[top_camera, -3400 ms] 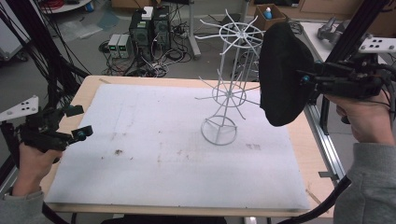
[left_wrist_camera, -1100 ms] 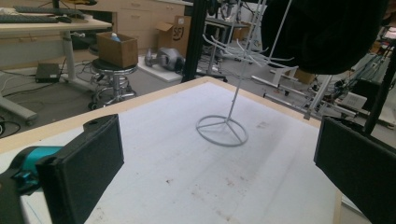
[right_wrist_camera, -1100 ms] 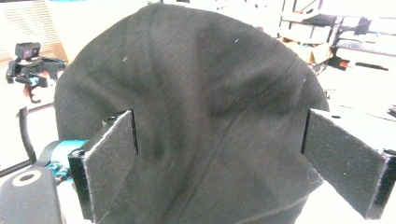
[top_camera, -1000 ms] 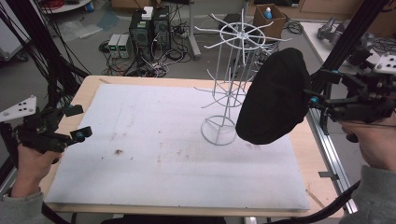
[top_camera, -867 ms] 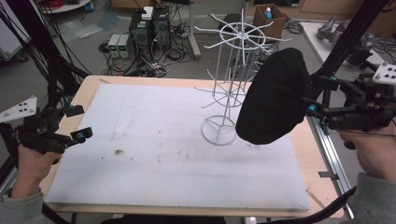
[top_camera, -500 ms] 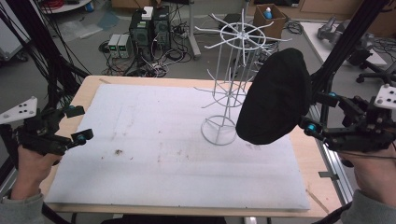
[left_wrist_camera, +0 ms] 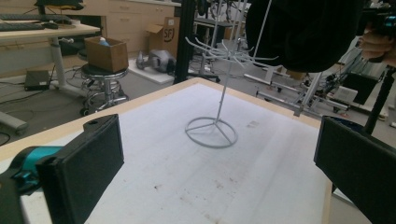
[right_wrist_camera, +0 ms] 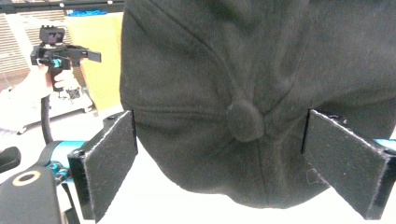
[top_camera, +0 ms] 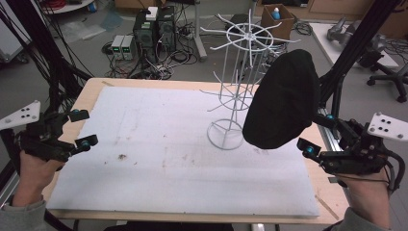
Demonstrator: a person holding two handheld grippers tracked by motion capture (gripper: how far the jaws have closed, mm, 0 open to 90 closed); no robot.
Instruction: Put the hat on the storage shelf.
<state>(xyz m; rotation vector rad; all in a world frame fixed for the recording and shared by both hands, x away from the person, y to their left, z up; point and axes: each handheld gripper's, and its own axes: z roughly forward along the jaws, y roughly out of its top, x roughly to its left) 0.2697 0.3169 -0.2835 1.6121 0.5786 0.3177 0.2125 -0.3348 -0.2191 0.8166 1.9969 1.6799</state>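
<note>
right gripper [top_camera: 313, 134]: jaws spread wide, nothing between the pads. In the right gripper view [right_wrist_camera: 219, 163] the black pads stand apart either side of the cap's crown, which is farther off, with no contact that I can see.
left gripper [top_camera: 82, 128]: jaws apart, empty. In the left gripper view [left_wrist_camera: 219, 163] both pads are wide, framing the table, well short of the rack.
right hand [top_camera: 368, 199]: at the table's near right corner, gripper pointing in towards the cap.
left hand [top_camera: 31, 171]: at the table's left edge, gripper aimed across the pad.
black cap [top_camera: 284, 101]: hanging on the right side of the wire rack, off the table, crown and top button facing the right gripper [right_wrist_camera: 245, 121]. Held by neither gripper. Which prong carries it I cannot tell.
wire rack [top_camera: 235, 86]: white, upright, ring base flat on the pad, right of centre; prongs radiate at two levels.
foam pad [top_camera: 159, 144]: white sheet covering most of the table, a few dark specks near the left middle.
table [top_camera: 94, 94]: wooden edge showing around the pad.
</note>
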